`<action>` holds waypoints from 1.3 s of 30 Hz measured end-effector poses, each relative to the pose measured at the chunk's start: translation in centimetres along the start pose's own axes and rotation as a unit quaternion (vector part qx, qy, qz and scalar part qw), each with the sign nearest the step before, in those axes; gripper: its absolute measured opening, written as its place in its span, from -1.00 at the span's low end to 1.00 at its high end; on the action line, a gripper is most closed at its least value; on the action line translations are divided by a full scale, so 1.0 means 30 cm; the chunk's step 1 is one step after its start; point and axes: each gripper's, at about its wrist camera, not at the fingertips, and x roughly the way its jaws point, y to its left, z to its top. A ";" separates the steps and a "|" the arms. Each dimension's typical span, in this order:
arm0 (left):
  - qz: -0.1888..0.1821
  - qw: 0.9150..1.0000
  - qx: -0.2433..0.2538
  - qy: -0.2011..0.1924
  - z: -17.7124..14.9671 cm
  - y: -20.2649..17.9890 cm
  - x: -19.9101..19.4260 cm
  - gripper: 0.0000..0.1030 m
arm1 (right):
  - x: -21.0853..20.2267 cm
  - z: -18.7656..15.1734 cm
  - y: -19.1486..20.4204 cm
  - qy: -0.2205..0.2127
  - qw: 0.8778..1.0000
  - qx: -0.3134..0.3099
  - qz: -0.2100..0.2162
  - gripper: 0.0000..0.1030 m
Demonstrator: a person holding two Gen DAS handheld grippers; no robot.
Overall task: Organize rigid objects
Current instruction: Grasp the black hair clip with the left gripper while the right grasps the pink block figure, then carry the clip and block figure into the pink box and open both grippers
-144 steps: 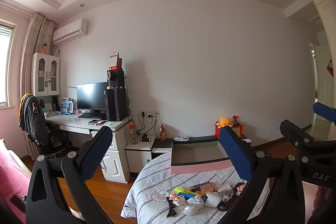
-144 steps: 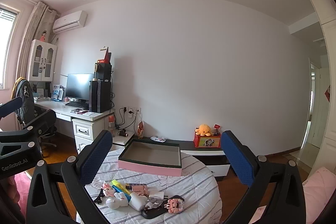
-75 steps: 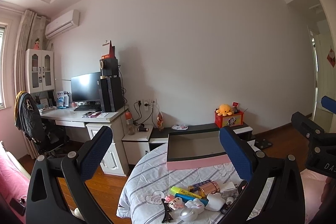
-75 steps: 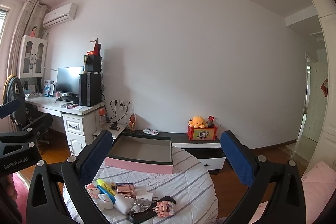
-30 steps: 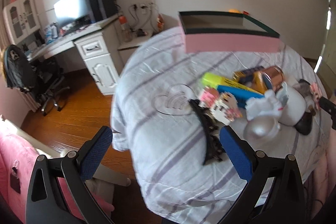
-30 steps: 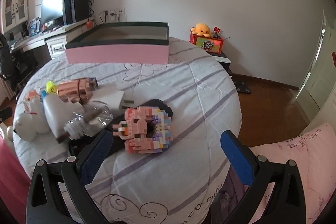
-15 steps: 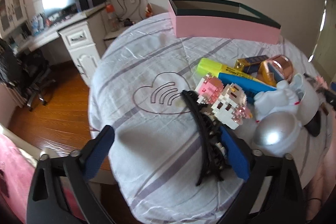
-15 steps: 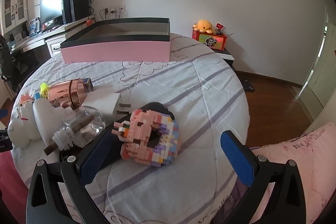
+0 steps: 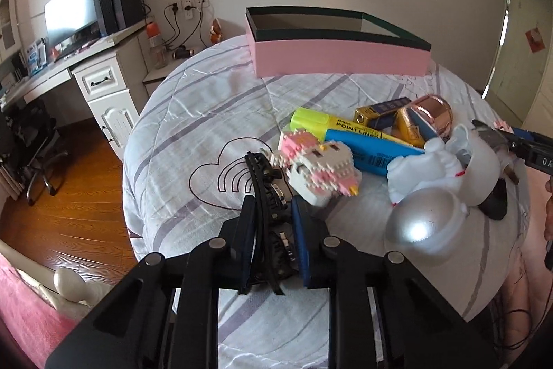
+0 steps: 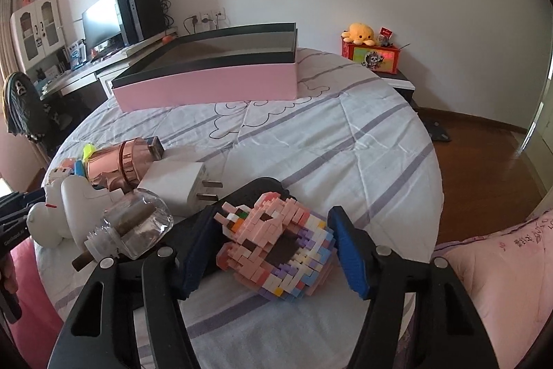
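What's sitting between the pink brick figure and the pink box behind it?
Nothing visible. From the pink brick figure to the pink box there is only bare striped quilt. The white charger lies just left of that line.

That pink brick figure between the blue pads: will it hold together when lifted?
The pink brick figure looks built from many tiny blocks, so it is probably stiff but could shed pieces if squeezed. Its studded sides should grip well. It seems light.

Box [image 9: 340,56] behind toy pile on table [image 9: 193,113], hair clip [image 9: 266,192] left of marker [image 9: 349,130]
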 end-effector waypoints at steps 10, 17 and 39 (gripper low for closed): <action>0.002 1.000 -0.009 -0.018 0.036 0.028 -0.054 -0.61 | -0.009 0.031 -0.013 -0.007 1.000 -0.004 0.007 0.28; 0.004 0.998 0.012 -0.061 0.165 0.014 -0.122 -0.61 | -0.023 0.124 0.001 -0.033 0.999 -0.019 0.014 0.28; 0.003 0.998 0.059 -0.017 0.794 -0.074 0.426 -0.61 | 0.446 0.659 0.227 0.006 0.993 -0.102 0.056 0.29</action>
